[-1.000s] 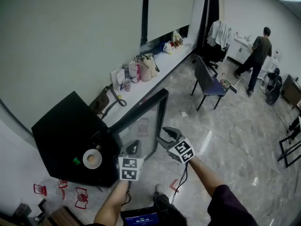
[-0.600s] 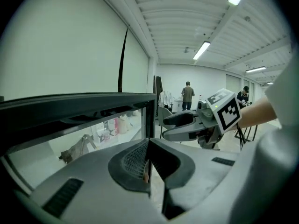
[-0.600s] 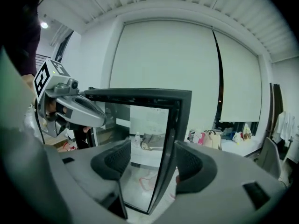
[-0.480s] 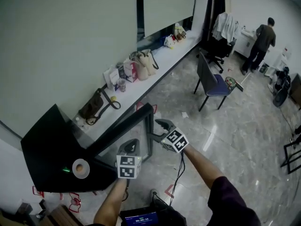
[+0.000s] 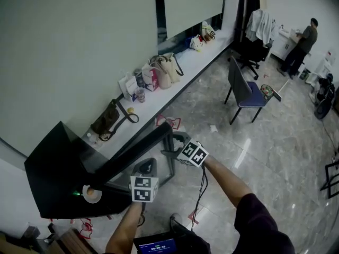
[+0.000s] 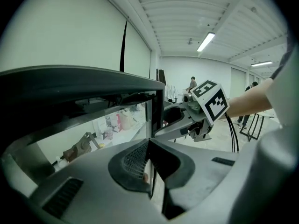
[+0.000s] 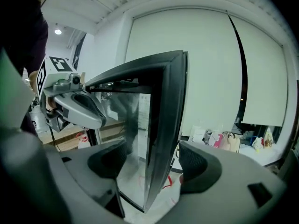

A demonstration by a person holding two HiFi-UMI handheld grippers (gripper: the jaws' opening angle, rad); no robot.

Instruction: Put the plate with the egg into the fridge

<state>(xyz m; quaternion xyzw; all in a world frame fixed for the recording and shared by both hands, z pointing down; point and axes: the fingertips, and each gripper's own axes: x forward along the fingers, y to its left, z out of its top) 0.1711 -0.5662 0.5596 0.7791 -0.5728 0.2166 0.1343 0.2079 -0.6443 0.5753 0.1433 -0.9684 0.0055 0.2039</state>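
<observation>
A white plate with a brown egg (image 5: 91, 193) rests on the black fridge (image 5: 53, 168), partly hidden behind the top edge of the open glass door (image 5: 139, 144). My left gripper (image 5: 147, 168) is shut and empty, just in front of the door's lower frame; the left gripper view shows its tips (image 6: 150, 143) close to the door's corner post. My right gripper (image 5: 172, 143) is at the door's free edge. Its jaws have just been opening, and in the right gripper view (image 7: 154, 160) they stand wide on either side of the door's edge (image 7: 163, 125) without pressing it.
A long white ledge (image 5: 175, 73) along the wall carries bags and cartons. A dark chair (image 5: 246, 94) stands on the marble floor, and a person (image 5: 304, 44) stands far right. Red-marked items (image 5: 87, 227) lie on the floor by the fridge.
Both grippers moved forward and lower toward the door. The right jaws spread and now straddle the door's edge. The plate now shows half hidden behind the door's top rail.
</observation>
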